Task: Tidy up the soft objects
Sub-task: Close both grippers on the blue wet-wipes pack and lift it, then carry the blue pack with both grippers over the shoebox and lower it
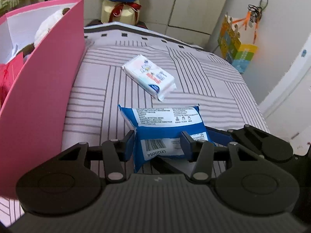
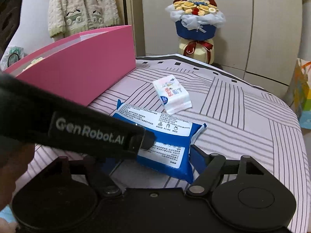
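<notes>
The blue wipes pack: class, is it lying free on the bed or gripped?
Gripped. The left gripper pinches the blue wipes pack at its near end, which lifts off the striped bedsheet.

Two soft packs lie on the bed (image 1: 223,81): one blue wipes pack (image 1: 165,124), squeezed between the fingers of the left tool (image 1: 158,143), and one white tissue pack (image 1: 149,75) just beyond it, further ahead of that tool. Two tools are in view: the left one, and the right tool (image 2: 153,161), whose open fingers stand either side of the same blue pack's near end. One pink box (image 1: 44,73) stands to the left of the left tool, with at least one white plush toy (image 1: 48,27) inside; more may be hidden. One bouquet (image 2: 196,19) stands far ahead of the right tool.
</notes>
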Motion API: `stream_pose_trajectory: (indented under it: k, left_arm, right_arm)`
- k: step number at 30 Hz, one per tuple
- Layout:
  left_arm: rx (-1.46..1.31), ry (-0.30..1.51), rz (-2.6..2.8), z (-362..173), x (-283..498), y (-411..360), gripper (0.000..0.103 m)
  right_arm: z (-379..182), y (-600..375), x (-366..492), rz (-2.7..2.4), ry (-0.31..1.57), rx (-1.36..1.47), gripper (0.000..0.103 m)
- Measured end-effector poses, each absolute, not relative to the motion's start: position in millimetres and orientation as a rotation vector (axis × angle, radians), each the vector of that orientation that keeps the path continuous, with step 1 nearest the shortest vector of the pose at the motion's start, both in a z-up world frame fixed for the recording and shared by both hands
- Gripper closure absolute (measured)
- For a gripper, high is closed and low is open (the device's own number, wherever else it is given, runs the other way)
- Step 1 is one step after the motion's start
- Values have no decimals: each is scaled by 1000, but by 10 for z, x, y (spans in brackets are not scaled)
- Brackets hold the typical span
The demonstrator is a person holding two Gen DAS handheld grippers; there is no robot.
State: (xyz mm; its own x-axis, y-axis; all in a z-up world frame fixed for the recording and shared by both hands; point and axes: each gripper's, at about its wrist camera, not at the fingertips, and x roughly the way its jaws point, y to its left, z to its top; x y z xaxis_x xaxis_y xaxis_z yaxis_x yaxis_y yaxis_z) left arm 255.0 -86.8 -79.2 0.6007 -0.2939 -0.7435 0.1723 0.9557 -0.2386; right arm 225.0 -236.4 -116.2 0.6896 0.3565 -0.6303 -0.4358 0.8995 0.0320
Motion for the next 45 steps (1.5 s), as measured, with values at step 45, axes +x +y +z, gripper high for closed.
stream_pose_trajectory:
  k: [45]
  left_arm:
    - [-14,700,-424,600,898,360,52]
  right_arm:
    - [239,-1377,877,616,532,-204,16]
